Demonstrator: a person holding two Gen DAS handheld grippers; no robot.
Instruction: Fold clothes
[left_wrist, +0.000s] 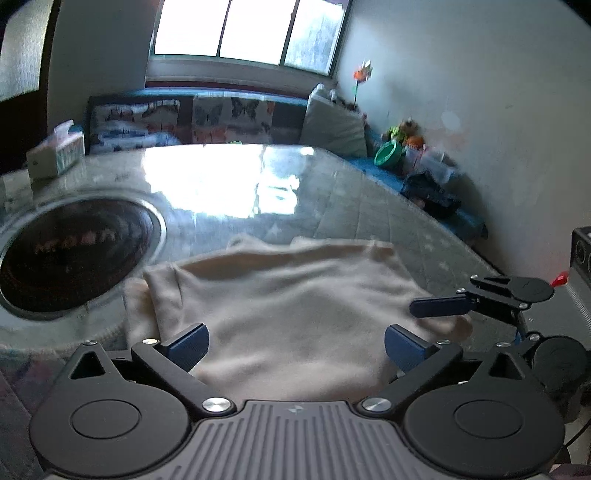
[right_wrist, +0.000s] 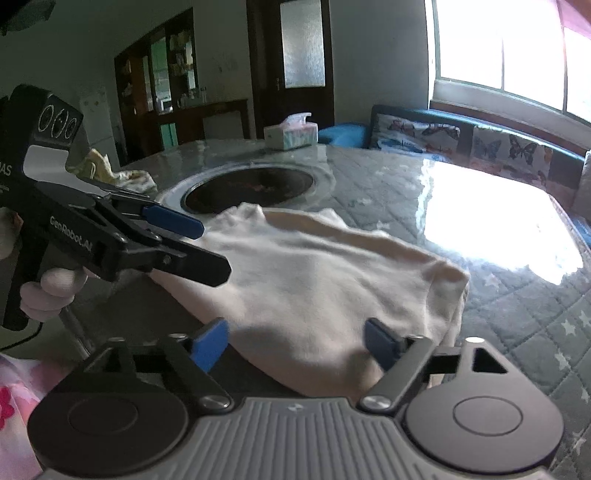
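Observation:
A cream garment (left_wrist: 284, 306) lies partly folded on the table near its front edge; it also shows in the right wrist view (right_wrist: 317, 280). My left gripper (left_wrist: 295, 349) is open, its blue pads (left_wrist: 188, 345) spread just above the garment's near edge. My right gripper (right_wrist: 297, 343) is open over the garment's near right corner. In the left wrist view the right gripper (left_wrist: 439, 306) comes in from the right over the cloth's right edge. In the right wrist view the left gripper (right_wrist: 192, 240) reaches in from the left over the cloth's left edge.
The table (left_wrist: 354, 206) has a quilted grey cover under glass and a round dark burner recess (left_wrist: 70, 251) left of the garment. A tissue box (left_wrist: 55, 151) stands at the far left. A bench with cushions (left_wrist: 229, 118) and toys (left_wrist: 391, 151) lines the far wall under the window.

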